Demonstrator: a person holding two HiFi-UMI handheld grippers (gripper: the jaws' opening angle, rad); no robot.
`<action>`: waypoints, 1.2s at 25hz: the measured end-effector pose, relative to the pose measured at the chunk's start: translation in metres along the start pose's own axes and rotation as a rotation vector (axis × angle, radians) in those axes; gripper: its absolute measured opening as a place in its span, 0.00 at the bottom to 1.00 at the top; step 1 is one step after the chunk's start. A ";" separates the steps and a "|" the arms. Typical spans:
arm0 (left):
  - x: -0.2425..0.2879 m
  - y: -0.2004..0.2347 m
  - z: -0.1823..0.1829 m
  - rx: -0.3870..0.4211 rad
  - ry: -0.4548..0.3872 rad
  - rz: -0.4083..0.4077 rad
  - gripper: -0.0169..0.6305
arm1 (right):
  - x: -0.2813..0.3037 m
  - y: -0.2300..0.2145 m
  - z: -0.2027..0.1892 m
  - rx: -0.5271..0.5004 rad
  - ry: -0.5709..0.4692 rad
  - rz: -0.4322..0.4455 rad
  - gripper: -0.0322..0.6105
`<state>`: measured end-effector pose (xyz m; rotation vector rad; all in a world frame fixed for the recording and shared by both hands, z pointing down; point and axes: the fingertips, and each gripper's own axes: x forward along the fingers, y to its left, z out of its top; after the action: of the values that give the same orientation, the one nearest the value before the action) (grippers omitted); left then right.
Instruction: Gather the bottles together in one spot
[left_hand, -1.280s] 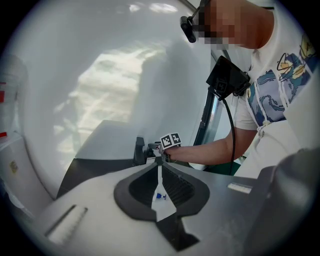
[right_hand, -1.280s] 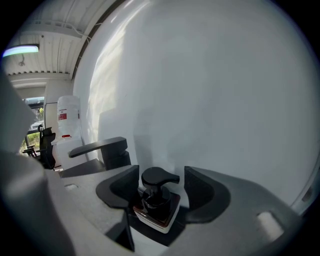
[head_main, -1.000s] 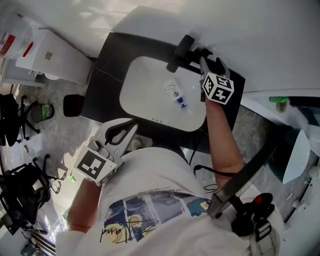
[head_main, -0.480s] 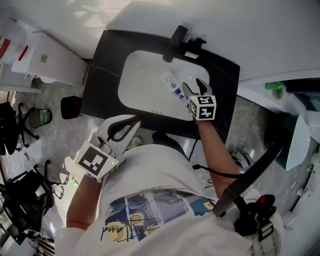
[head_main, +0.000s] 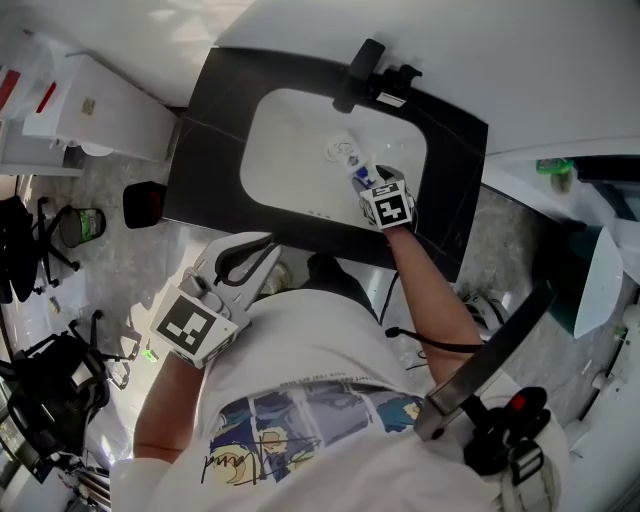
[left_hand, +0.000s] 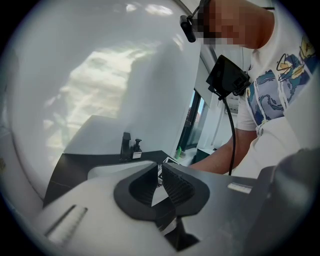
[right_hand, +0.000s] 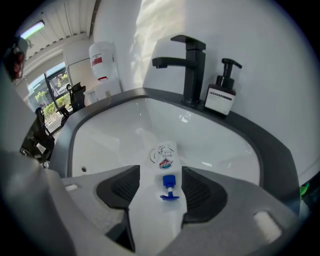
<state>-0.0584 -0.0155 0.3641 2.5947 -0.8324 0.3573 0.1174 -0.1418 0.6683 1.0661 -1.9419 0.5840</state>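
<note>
blue-capped bottle (right_hand: 167, 164): likely light, slick plastic; take mid-body.
right gripper (right_hand: 161, 174): wide apart astride it, no contact.
left gripper (left_hand: 160, 172): closed, empty.

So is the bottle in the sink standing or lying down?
Lying down: the bottle rests flat in the sink, blue nozzle pointing sideways.

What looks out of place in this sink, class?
A small white bottle with a blue cap lies on its side in the basin, while the pump dispenser stands upright on the counter beside the faucet.
</note>
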 end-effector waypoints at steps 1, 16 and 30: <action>-0.001 0.000 -0.001 -0.006 0.003 0.004 0.07 | 0.005 0.001 -0.002 -0.012 0.017 0.006 0.46; 0.015 0.014 -0.016 -0.079 0.030 0.017 0.07 | 0.035 -0.015 -0.053 0.067 0.265 0.034 0.45; 0.027 0.019 -0.020 -0.100 0.045 -0.012 0.07 | 0.046 -0.032 -0.068 0.591 0.259 -0.052 0.27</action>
<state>-0.0511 -0.0346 0.3964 2.4895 -0.7979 0.3597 0.1604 -0.1320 0.7444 1.3119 -1.5415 1.2502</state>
